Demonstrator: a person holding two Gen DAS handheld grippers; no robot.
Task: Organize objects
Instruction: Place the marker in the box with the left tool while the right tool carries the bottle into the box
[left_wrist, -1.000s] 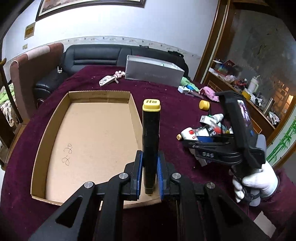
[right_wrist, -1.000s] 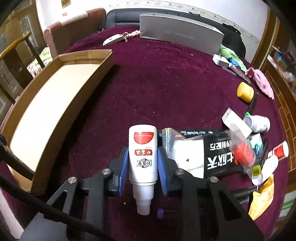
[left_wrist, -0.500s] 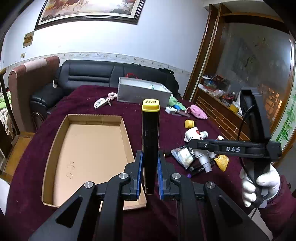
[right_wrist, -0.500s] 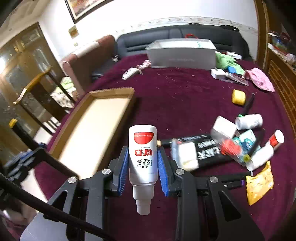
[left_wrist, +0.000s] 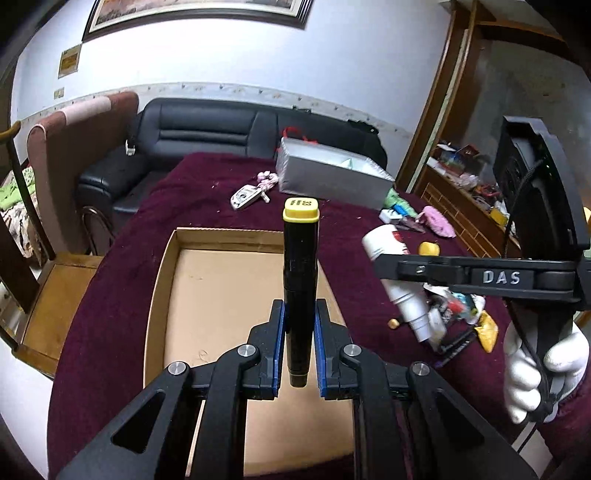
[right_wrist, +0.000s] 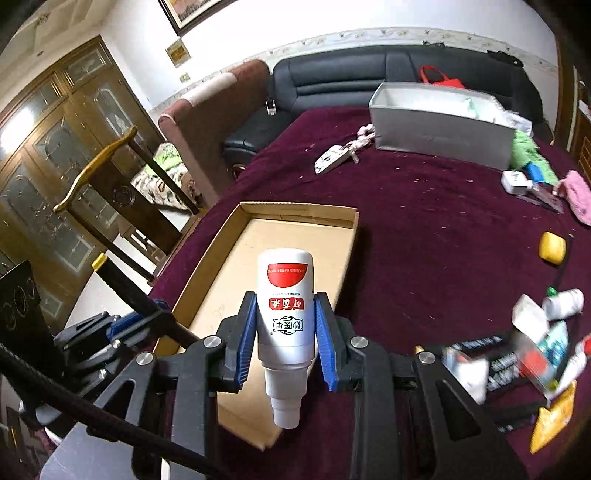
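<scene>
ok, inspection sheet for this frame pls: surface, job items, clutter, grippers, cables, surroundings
Surface: table under dark red cloth, speckled with crumbs.
Job's things: empty cardboard tray; black marker with yellow cap; white bottle with red label.
Clutter: pile of bottles and packets, yellow cap, grey box, key fob.
Grippers: left gripper shut on the marker; right gripper shut on the bottle, nozzle toward the camera.
Cables: black cable along the right gripper's body.
Surroundings: black sofa, wooden cabinet.

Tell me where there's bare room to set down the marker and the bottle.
The cardboard tray floor is bare wall to wall. The maroon cloth between the tray and the silver box is open too, past the key fob. The right side is crowded with a pile of packets and bottles.
</scene>
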